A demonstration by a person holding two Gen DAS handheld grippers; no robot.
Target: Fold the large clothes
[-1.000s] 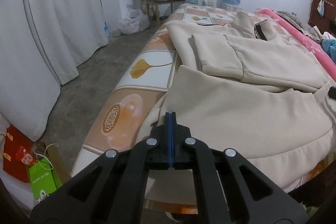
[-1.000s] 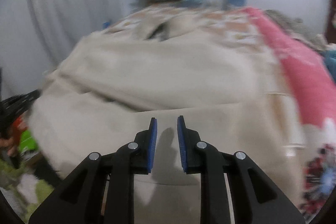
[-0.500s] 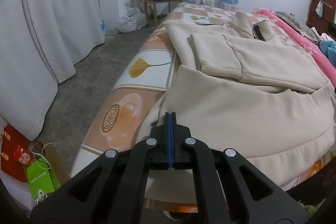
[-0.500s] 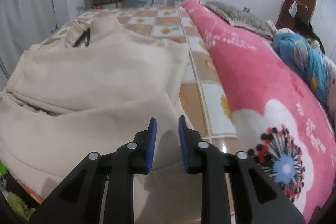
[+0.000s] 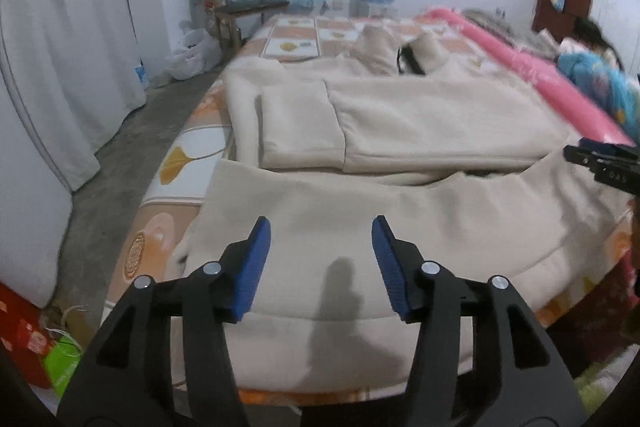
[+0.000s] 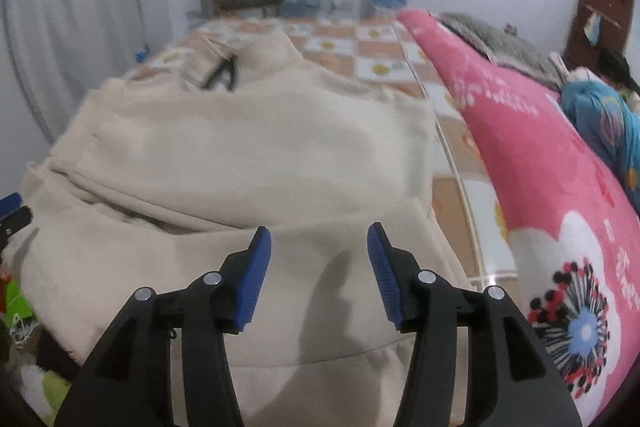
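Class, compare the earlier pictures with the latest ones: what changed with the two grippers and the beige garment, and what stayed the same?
Both grippers let go: the left gripper, earlier shut on the near hem of the beige garment, has just been opening, and the right gripper has just been opening wider. Nothing is pinched between either pair now. The garment stays lying on the bed, its near part folded up.

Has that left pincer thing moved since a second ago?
Yes. The left gripper has shifted right across the cream sweatshirt: the bed's left edge now sits further left of it. Its jaws have just been opening, holding nothing.
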